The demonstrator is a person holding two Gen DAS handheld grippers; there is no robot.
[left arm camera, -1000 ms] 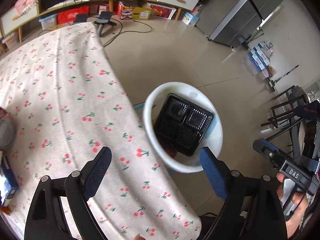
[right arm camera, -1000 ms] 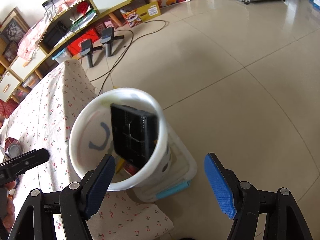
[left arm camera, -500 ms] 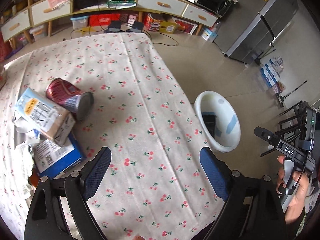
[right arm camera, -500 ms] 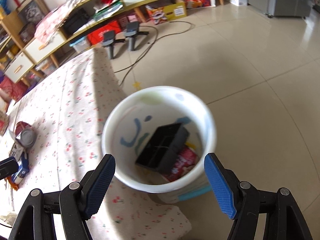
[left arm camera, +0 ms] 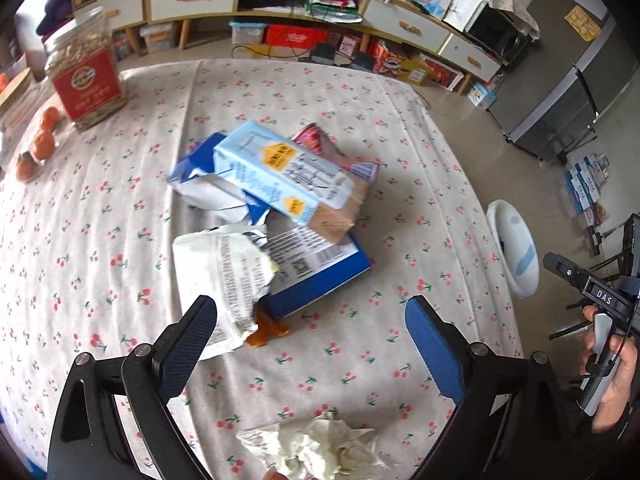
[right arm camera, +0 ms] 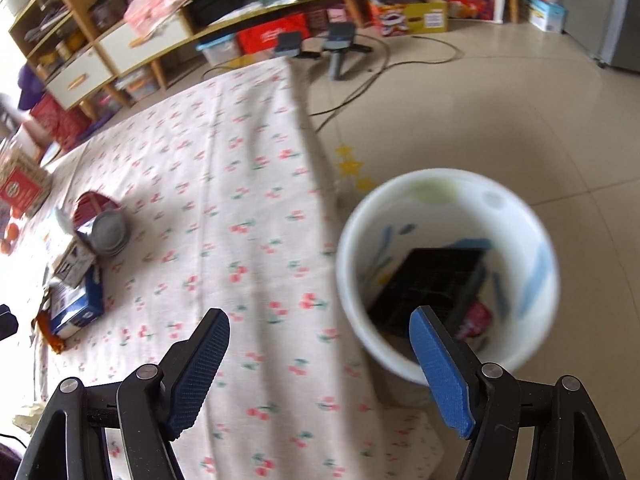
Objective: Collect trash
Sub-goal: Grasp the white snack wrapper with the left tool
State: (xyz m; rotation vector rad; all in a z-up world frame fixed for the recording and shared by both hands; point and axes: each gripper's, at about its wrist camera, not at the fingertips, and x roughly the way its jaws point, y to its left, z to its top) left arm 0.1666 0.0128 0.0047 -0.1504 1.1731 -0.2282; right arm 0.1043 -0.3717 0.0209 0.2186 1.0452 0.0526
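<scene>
My left gripper is open and empty above the cherry-print tablecloth, just short of a trash pile: a light blue carton, a blue flat box, a torn white wrapper and a crumpled tissue near the front edge. My right gripper is open and empty over the table's edge, beside the white bin. The bin holds a black plastic tray and a red wrapper. A red can lies on the table.
A jar with a red label and several oranges stand at the table's far left. The bin sits on the floor off the table's right edge. Shelves and drawers line the far wall. The right gripper's handle shows at the right.
My left gripper has swung left from over the bin to over the trash pile on the table. My right gripper has shifted left, so the bin now lies to its right.
</scene>
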